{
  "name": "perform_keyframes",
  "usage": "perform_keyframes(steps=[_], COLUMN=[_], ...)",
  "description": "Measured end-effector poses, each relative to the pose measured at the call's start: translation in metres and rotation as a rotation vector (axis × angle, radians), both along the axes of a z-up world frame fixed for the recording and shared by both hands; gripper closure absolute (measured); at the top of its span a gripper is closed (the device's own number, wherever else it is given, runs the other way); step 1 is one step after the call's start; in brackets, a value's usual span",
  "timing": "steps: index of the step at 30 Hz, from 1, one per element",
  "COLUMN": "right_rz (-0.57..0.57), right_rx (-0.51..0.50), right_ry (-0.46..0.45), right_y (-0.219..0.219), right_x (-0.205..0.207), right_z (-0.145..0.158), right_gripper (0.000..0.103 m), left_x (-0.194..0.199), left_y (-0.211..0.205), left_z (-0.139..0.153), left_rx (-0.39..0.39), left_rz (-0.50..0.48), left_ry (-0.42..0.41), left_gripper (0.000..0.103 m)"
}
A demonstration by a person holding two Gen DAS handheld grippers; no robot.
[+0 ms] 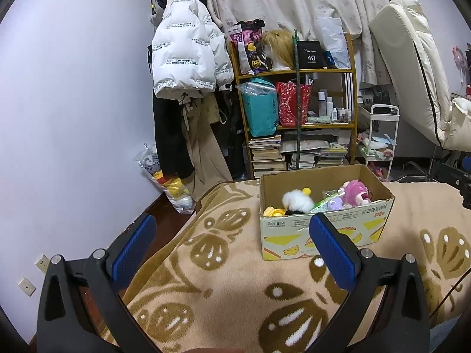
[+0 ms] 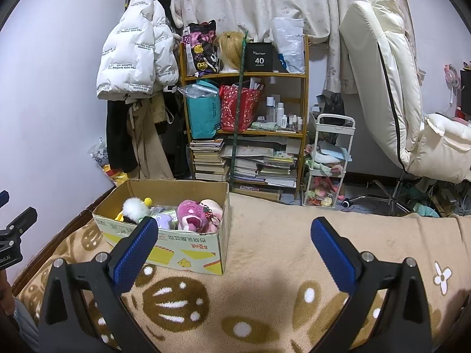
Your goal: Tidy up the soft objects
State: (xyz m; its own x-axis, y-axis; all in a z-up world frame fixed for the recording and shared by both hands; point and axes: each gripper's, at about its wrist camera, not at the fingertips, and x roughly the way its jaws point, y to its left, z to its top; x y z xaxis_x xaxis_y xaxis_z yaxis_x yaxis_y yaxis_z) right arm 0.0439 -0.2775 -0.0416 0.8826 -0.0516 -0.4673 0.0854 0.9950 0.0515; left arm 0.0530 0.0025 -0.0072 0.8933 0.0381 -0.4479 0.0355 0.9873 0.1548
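A cardboard box [image 1: 323, 229] stands on the beige patterned blanket [image 1: 223, 294]. It holds several soft toys: a white fluffy one [image 1: 297, 201], a pink plush [image 1: 356, 192], a small purple one [image 1: 335, 205] and a yellow one [image 1: 273, 211]. In the right wrist view the box [image 2: 164, 244] sits to the left, with the pink plush [image 2: 191, 217] and the white toy [image 2: 134, 207] inside. My left gripper [image 1: 232, 232] is open and empty, just left of the box front. My right gripper [image 2: 232, 235] is open and empty over the blanket, right of the box.
A wooden shelf [image 2: 244, 129] with bags, bottles and stacked books stands behind the bed. A white jacket [image 1: 188, 50] hangs on the left wall. A white trolley [image 2: 329, 158] and a cream chair [image 2: 391, 97] stand at the right. The bed edge drops off at the left [image 1: 164, 235].
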Motion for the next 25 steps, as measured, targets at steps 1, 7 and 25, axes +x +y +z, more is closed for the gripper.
perform_keyframes(steps=[1,7,25], right_rz=[0.003,0.003,-0.005], right_rx=[-0.002,-0.001,0.001], right_ry=[0.002,0.001,0.013], right_y=[0.001,0.001,-0.009], right_x=[0.000,0.000,0.003], right_z=[0.001,0.001,-0.006], right_gripper=[0.000,0.000,0.000], left_x=[0.000,0.001,0.003], left_y=[0.000,0.002,0.001], left_z=[0.000,0.001,-0.002], left_rx=[0.000,-0.001,-0.002], left_rz=[0.001,0.001,-0.001], left_ry=[0.000,0.002,0.005], left_gripper=[0.001,0.001,0.001])
